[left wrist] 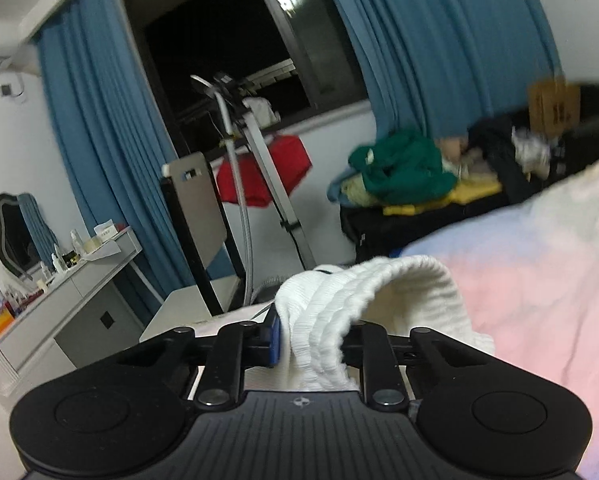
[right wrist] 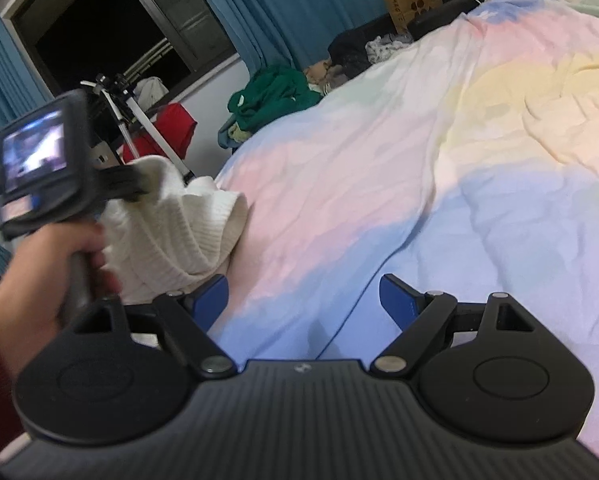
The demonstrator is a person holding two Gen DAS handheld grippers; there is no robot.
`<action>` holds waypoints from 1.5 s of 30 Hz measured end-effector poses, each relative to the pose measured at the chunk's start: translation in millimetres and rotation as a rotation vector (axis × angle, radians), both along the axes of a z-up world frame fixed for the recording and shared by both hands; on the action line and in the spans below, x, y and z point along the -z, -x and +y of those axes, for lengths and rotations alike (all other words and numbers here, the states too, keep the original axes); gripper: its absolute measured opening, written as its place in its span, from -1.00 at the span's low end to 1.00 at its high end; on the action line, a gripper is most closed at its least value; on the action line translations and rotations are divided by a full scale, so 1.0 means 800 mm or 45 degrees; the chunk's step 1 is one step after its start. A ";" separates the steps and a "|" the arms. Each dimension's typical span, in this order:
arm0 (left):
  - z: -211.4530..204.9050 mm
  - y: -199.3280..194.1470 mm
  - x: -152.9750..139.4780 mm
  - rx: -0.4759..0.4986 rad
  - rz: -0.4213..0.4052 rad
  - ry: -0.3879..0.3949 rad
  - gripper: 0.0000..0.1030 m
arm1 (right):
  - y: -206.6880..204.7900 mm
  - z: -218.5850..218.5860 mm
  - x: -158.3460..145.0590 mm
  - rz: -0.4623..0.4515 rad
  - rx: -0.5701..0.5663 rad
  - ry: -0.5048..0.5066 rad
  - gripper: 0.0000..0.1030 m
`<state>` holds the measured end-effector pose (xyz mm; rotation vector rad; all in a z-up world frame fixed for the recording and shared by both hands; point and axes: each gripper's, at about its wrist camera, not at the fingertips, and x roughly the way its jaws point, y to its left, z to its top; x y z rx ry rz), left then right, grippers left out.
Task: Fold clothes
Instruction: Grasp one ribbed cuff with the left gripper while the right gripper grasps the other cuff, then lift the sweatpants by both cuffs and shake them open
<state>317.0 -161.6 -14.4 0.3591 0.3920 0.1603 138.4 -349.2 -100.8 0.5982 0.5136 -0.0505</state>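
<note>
The left tool (left wrist: 311,344) pinches a bunched white knit (left wrist: 339,304) and holds it up over the near left edge of the bed (right wrist: 379,168). The right tool (right wrist: 303,304) gapes wide and empty just beside it. No fold shows yet, so nearly all the work looks left; the heap of clothes (right wrist: 275,92) far off lies untouched.

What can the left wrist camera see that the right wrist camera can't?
Only the left wrist view shows the dresser with bottles and the mirror. Only the right wrist view shows the hand and the open right gripper. Both show the white knit, held in the left gripper, plus the bed and green clothes.
</note>
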 end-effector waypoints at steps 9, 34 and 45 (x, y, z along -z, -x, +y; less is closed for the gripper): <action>0.158 0.152 -0.069 -0.031 -0.095 0.294 -0.70 | 0.017 0.016 -0.023 -0.101 -0.064 0.088 0.63; 0.489 0.200 0.062 -0.397 0.175 0.879 -0.61 | 0.055 0.251 0.007 0.081 -0.851 0.708 0.47; 0.486 0.195 0.063 -0.416 0.218 0.860 -0.43 | 0.041 0.256 0.023 0.037 -0.699 0.569 -0.41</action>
